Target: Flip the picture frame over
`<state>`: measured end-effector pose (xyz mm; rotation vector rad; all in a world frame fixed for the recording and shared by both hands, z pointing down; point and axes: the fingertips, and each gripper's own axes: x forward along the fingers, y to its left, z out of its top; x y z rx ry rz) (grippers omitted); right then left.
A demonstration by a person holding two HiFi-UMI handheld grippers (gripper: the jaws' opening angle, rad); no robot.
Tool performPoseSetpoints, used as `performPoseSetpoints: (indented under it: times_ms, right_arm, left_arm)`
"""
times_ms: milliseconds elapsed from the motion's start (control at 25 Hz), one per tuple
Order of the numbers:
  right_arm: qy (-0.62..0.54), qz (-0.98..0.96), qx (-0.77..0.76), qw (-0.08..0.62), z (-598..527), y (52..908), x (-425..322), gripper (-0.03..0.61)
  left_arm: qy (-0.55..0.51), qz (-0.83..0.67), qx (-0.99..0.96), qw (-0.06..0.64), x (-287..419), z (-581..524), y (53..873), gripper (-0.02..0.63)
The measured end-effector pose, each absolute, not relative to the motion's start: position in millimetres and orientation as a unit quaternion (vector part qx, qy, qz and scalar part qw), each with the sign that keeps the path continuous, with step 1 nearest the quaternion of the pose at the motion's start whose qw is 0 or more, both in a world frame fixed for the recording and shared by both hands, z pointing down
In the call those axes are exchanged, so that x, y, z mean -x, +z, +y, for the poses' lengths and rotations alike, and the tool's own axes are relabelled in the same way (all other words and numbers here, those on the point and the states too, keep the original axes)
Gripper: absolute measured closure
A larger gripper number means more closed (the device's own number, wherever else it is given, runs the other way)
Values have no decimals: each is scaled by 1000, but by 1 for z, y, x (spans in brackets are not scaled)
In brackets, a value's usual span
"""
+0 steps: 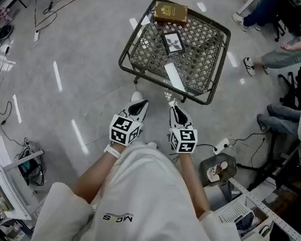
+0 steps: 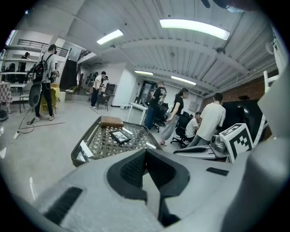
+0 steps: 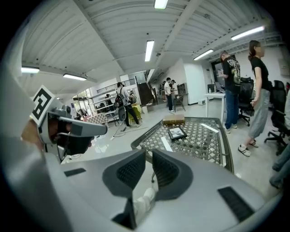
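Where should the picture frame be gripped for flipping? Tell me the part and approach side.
Probably its near edge, approached from the near side of the lattice table. The picture frame lies flat there, picture up, so only its thin border offers a grip; the brown box sits beyond its far side.

Head view: taken from above the person, faced forward and steeply down, with the mesh table (image 1: 204,53) seen at some distance. Gripper views: taken from low behind the jaws of the left gripper (image 1: 140,106) and right gripper (image 1: 175,112), faced toward that table. Table and picture frame (image 1: 174,42) are shared by all three views.
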<state>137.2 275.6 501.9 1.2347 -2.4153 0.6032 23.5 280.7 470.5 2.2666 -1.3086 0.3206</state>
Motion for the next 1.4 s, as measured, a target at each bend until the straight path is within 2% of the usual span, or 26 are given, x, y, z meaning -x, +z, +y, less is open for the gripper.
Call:
performPoseSetpoints:
  times_ms: [120, 640, 960, 1400]
  right_arm:
    - [215, -848, -442, 200, 231, 503, -128, 502]
    - [215, -825, -453, 261, 64, 510, -78, 495]
    - [206, -829, -422, 304, 16, 533, -62, 486]
    - [214, -828, -406, 321, -21, 563, -54, 480]
  left_arm:
    - [119, -462, -844, 245, -16, 230, 464, 590]
    - [130, -423, -859, 259, 44, 40, 462, 591]
    - [146, -422, -856, 261, 32, 18, 480, 591]
    - [169, -428, -841, 285, 27, 5, 503, 591]
